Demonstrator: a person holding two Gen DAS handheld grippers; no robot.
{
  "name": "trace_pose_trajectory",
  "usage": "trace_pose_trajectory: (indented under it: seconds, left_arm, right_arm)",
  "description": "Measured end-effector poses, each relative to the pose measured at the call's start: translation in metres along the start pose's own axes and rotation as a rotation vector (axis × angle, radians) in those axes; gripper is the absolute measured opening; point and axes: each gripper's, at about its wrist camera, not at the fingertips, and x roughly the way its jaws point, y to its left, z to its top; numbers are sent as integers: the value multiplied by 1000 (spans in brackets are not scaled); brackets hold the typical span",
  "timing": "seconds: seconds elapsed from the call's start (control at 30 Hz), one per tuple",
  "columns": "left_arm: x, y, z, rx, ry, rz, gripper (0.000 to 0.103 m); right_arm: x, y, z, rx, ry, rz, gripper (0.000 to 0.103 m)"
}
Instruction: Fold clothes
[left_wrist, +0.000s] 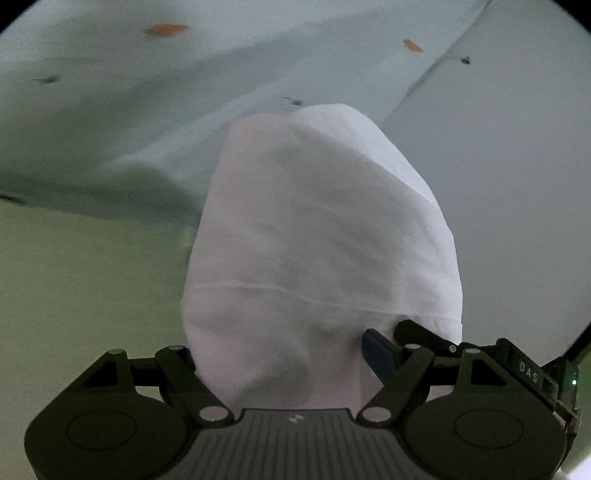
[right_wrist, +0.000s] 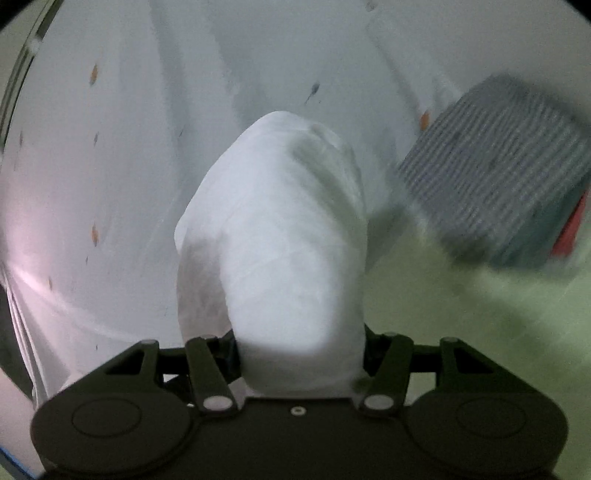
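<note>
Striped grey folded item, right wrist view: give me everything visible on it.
The striped grey folded item is a blocky, rectangular stack of cloth with fine horizontal stripes, motion-blurred. It sits at the right of the view on the pale green surface, beside the white patterned garment. A teal layer and a red edge show beneath its lower right side. Neither gripper touches it.

One white garment (left_wrist: 317, 240) with small orange and dark marks spreads over one pale green surface (left_wrist: 81, 295). One stack of folded clothes (right_wrist: 498, 173) lies near it.
</note>
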Motion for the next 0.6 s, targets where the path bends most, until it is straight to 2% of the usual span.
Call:
trace_pose_trajectory:
  seconds: [0.17, 0.27, 0.37, 0.4, 0.47, 0.53, 0.6]
  left_arm:
    - [85, -46, 33, 43, -11, -74, 80]
    - [139, -58, 60, 75, -19, -63, 80]
    - [194, -70, 88, 106, -27, -52, 81]
    - [213, -73, 96, 115, -28, -43, 81]
    - [259, -61, 106, 117, -3, 29, 81]
    - [305, -45, 108, 112, 32, 115, 80]
    - [338, -27, 108, 75, 104, 168, 80]
  right_arm:
    - [-9, -38, 95, -84, -39, 4, 59]
    - [4, -55, 152, -167, -62, 5, 59]
    - [37, -73, 207, -272, -76, -28, 62]
    - [52, -81, 221, -309, -78, -57, 64]
    - [88, -97, 242, -383, -80, -144, 75]
    - [126, -116, 249, -467, -71, -272, 78]
    - [157, -130, 245, -558, -87, -417, 78]
